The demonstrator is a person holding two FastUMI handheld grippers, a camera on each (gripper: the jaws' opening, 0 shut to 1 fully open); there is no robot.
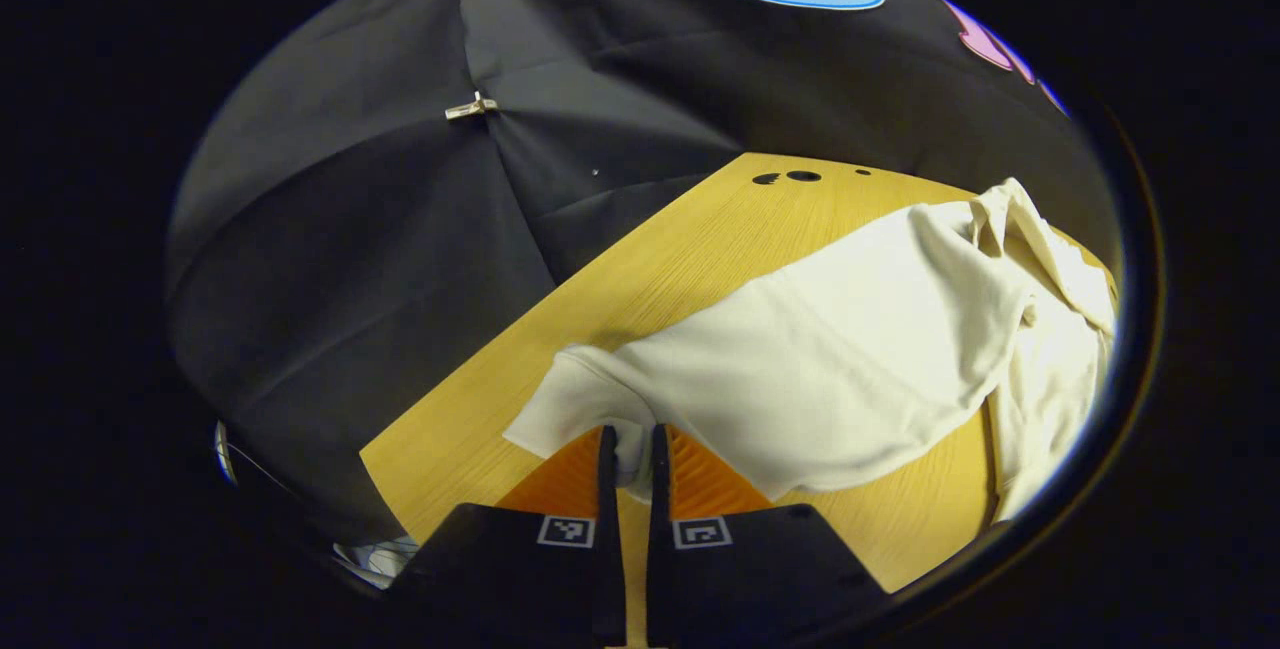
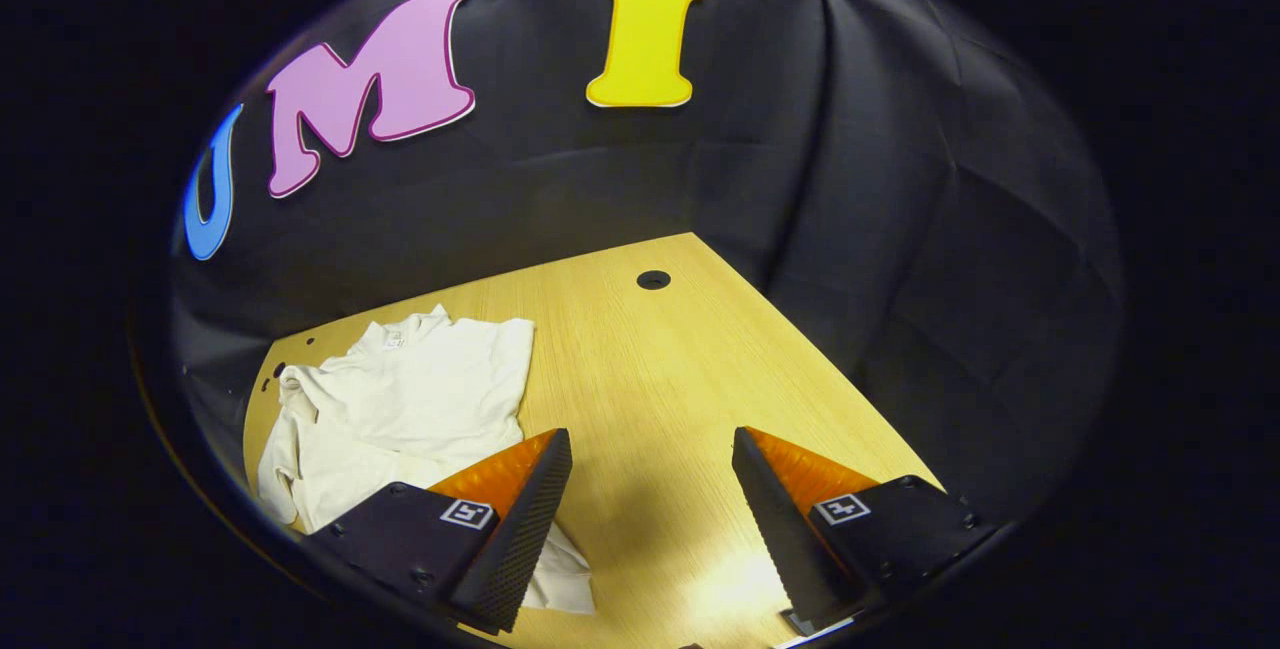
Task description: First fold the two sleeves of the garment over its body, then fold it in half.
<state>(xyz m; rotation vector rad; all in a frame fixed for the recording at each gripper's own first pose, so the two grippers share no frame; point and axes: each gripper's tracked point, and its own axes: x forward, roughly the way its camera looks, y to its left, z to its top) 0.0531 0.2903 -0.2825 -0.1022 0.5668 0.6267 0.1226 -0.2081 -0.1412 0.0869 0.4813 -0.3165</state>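
On the bench, cream garment lies rumpled. Left claw clenched on its near sleeve edge. Right claw released, over bare wood right of garment.

L cam: low, close | R cam: higher | shared: garment, table

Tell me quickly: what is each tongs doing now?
Left tongs: closed on the cuff of the garment's sleeve.
Right tongs: open, holding nothing, above the table.
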